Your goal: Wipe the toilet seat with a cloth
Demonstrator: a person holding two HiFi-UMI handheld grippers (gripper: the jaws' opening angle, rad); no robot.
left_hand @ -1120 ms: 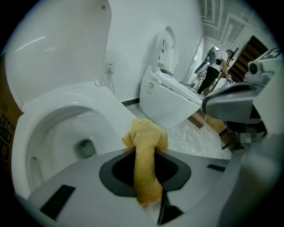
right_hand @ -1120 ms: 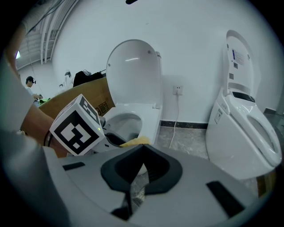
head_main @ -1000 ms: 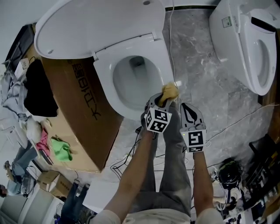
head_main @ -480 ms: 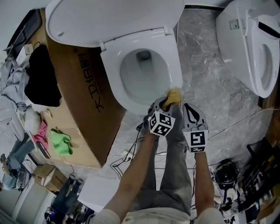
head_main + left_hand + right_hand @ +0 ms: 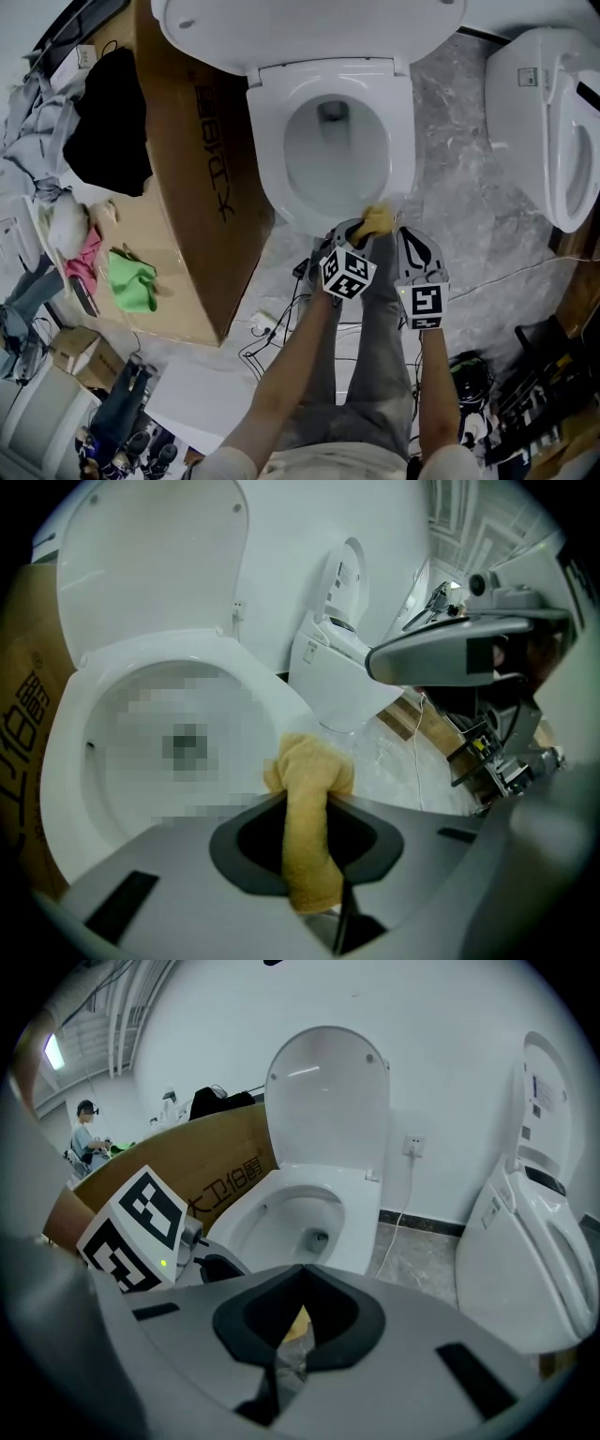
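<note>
The left gripper [image 5: 362, 231] stays clamped on a yellow cloth [image 5: 380, 221], pressing it on the near right edge of the toilet seat [image 5: 270, 169]. Over the past second the cloth has slid along the rim from the seat's right side toward its near front. The right gripper [image 5: 411, 238] still rides just to the right of the left one, jaws together and holding nothing. The lid [image 5: 309, 28] stands raised at the far side. A cardboard box [image 5: 187, 187] stands against the toilet's left, and a second toilet [image 5: 553, 122] stands at the far right.
</note>
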